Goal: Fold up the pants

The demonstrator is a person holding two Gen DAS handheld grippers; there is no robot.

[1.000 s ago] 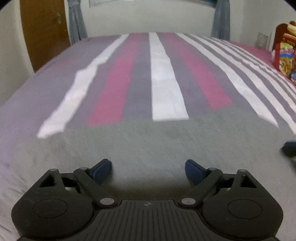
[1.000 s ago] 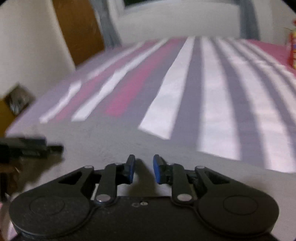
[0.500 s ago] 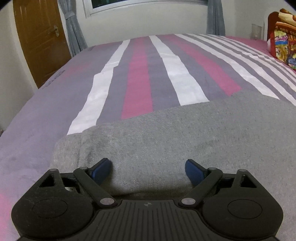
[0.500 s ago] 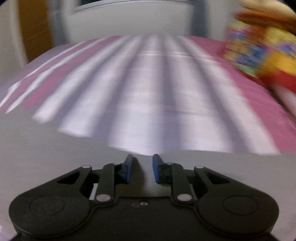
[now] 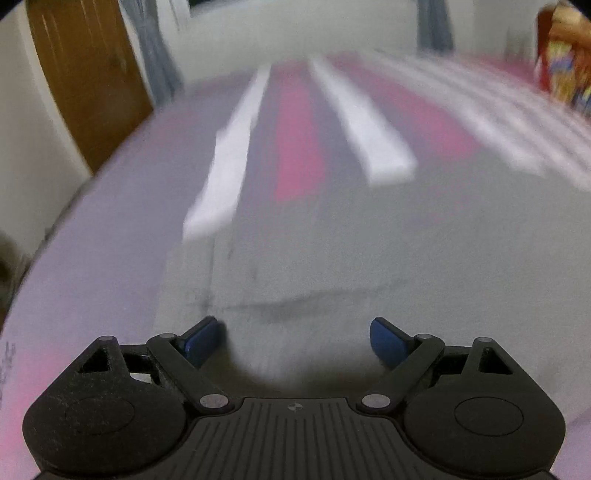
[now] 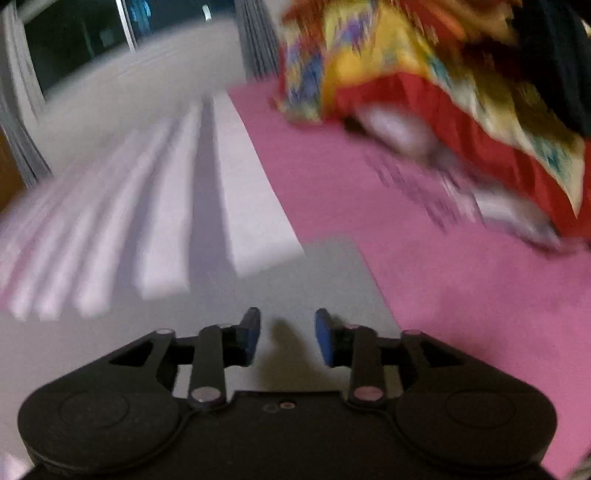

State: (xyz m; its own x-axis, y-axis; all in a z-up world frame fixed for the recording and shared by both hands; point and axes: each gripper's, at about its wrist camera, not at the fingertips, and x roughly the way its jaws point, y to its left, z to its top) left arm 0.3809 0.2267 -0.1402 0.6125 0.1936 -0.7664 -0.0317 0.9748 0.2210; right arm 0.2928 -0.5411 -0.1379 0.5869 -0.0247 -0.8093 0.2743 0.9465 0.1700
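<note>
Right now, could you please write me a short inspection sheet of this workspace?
Surface: bed with a striped sheet of white, pink and purple.
Job's things: grey pants lying flat on the sheet.
Clutter: colourful red and yellow bundle at the bed's far right side.
Grippers: left claw wide open above the pants, empty; right claw narrowly apart and opening, nothing between its pads, near the pants' right edge.
Cables: nothing seen.
Surroundings: wooden door, grey curtains, dark window.
</note>
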